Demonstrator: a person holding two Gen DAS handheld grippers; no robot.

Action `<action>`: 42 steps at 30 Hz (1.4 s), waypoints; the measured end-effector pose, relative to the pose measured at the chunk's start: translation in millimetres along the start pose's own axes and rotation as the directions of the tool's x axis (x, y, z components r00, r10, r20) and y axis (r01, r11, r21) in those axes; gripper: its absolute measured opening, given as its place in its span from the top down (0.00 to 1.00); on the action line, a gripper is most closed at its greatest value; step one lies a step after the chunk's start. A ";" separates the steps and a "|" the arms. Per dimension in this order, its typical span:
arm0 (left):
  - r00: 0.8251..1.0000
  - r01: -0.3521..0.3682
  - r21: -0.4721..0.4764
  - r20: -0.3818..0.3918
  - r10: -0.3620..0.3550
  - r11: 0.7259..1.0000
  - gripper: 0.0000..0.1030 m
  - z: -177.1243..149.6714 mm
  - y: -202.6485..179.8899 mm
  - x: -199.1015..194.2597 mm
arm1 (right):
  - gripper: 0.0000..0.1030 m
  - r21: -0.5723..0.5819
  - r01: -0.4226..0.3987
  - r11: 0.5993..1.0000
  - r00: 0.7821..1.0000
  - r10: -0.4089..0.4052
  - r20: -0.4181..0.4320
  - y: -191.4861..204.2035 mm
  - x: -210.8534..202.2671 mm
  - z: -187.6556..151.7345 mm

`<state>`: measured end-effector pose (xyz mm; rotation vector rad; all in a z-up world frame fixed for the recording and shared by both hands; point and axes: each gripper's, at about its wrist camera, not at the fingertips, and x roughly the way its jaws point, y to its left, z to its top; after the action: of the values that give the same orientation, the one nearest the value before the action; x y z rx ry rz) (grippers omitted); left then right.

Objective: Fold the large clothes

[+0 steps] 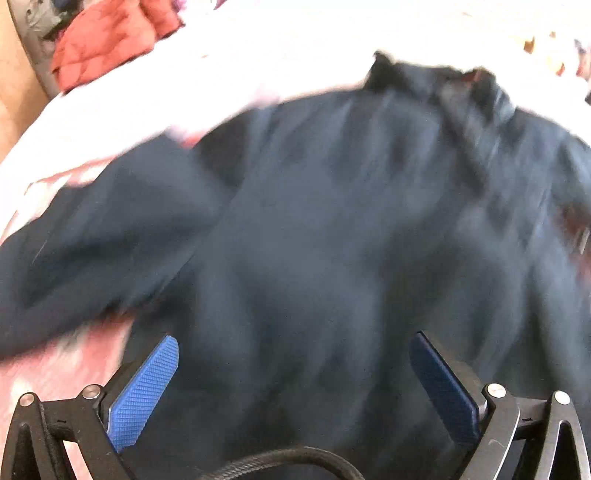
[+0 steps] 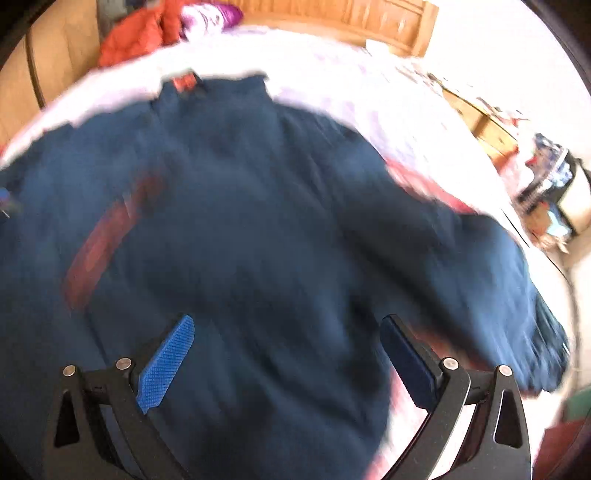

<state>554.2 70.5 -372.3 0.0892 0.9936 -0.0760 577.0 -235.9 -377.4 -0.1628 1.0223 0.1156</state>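
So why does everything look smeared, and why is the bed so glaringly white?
Left wrist view: the dark jacket is streaked by motion blur, while the left gripper stays sharp; the bedsheet is blown out. Right wrist view: same smear on the jacket, fisheye bending with dark corners, right gripper crisp.

Right gripper (image 2: 286, 328) over navy jacket (image 2: 258, 221) – jaws wide apart, nothing between the blue pads (image 2: 166, 363). Jacket spread on pale bed (image 2: 351, 92), collar far side, red strip (image 2: 107, 236) at left. Red garment (image 2: 136, 33) beyond – frame motion-blurred.
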 end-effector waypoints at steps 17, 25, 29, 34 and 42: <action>0.995 -0.088 0.166 0.056 0.080 0.982 0.00 88.5 -99.3 50.2 | 0.01 0.066 0.124 0.990 0.992 -0.123 -0.008 -117.7 83.5 31.8; 0.996 -0.071 0.069 -0.047 0.075 0.995 0.00 68.0 -112.3 60.6 | 0.01 0.261 0.245 0.934 0.969 -0.235 -0.071 -201.6 45.8 -15.0; 0.999 -0.036 0.103 0.031 0.032 0.994 0.00 38.1 -138.6 29.7 | 0.01 0.166 0.068 0.984 0.996 -0.076 0.040 -136.8 25.7 -10.8; 1.000 -0.016 0.203 0.020 0.012 0.979 0.00 -17.8 -159.8 3.5 | 0.01 -0.087 -0.122 0.989 0.990 0.115 -0.080 2.0 43.0 -37.7; 1.000 0.017 0.133 -0.016 -0.015 0.991 0.00 -113.4 -109.5 -62.4 | 0.01 0.019 -0.043 0.999 0.995 0.045 -0.094 4.6 -27.3 -147.6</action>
<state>414.4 -24.4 -385.9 0.2049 1.0040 -0.1567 438.3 -259.7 -429.8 -0.1312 1.1215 0.1406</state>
